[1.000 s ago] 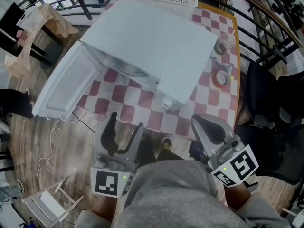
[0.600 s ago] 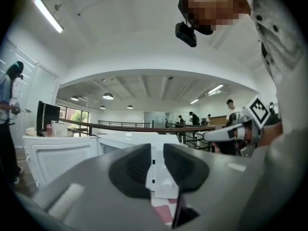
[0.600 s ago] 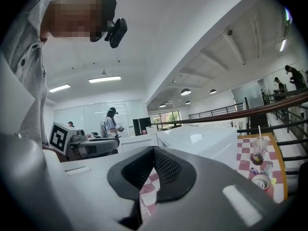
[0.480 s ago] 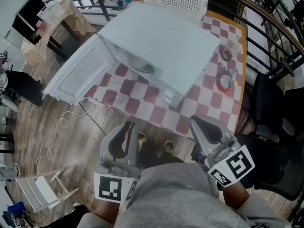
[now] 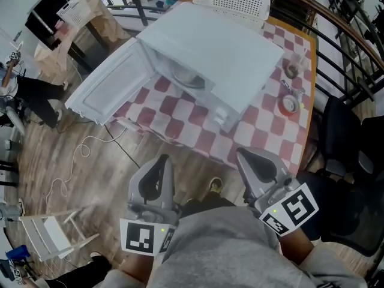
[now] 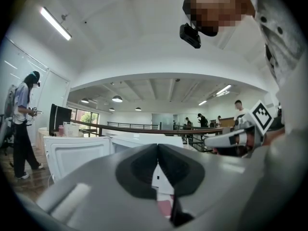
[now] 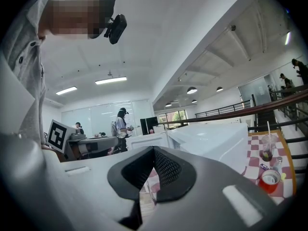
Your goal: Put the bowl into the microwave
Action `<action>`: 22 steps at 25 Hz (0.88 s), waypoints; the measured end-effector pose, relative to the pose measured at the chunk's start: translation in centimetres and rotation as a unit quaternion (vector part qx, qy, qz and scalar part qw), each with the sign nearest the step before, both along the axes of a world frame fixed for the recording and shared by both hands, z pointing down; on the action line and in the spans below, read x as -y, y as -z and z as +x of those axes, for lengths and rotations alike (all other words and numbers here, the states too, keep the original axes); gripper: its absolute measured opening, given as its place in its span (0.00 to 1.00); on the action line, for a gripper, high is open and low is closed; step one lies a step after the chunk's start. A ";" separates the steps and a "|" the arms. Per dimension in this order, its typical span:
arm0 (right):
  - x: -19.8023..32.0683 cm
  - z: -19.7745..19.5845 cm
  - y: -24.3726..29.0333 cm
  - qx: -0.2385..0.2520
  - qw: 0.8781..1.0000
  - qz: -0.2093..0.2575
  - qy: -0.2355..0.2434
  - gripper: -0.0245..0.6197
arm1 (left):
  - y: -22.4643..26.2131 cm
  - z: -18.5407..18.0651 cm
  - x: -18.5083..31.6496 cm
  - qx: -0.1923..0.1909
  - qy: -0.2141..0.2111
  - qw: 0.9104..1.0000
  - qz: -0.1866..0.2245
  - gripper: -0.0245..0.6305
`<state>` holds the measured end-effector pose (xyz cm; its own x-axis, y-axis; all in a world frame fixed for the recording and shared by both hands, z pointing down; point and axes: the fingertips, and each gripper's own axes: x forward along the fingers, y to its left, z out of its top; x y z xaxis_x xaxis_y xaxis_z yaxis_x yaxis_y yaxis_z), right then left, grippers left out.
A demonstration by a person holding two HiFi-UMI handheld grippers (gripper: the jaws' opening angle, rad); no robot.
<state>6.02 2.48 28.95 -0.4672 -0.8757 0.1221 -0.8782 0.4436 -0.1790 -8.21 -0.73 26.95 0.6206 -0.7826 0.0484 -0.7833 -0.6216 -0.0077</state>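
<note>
The left gripper (image 5: 159, 162), grey with dark pads, has just been closing; its 2 jaws now meet tip to tip with nothing between them, as the left gripper view (image 6: 158, 146) shows. The right gripper (image 5: 242, 155) is likewise pressed together and empty, its textured pads touching at the tips in the right gripper view (image 7: 154, 149). Each gripper carries 1 cube with black and white square markers, and both are held close to the person's grey-clothed body, side by side, pointing toward the table.

Under them lies a brown wooden floor (image 5: 90, 155) with a thin white cable (image 5: 71, 171) looping across it. Ahead, well apart from both grippers, stands a table covered in a red and white checked cloth (image 5: 180, 117). On it sits a large white box-shaped microwave (image 5: 222, 44), its white door (image 5: 108, 92) swung fully open to the left. Just inside the open cavity a pale round bowl (image 5: 187, 77) is partly visible.

To the right of the microwave, on the cloth, are a clear plastic cup (image 5: 292, 69) and a red roll of tape (image 5: 290, 105). A white perforated plastic basket (image 5: 234, 0) sits behind the microwave. A black office chair (image 5: 354, 155) stands at the table's right.
</note>
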 end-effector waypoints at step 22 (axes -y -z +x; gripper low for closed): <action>-11.1 -7.1 0.8 -0.036 0.998 -0.015 -0.055 0.03 | 1.4 -9.0 -10.6 -0.028 0.027 0.999 0.013 0.05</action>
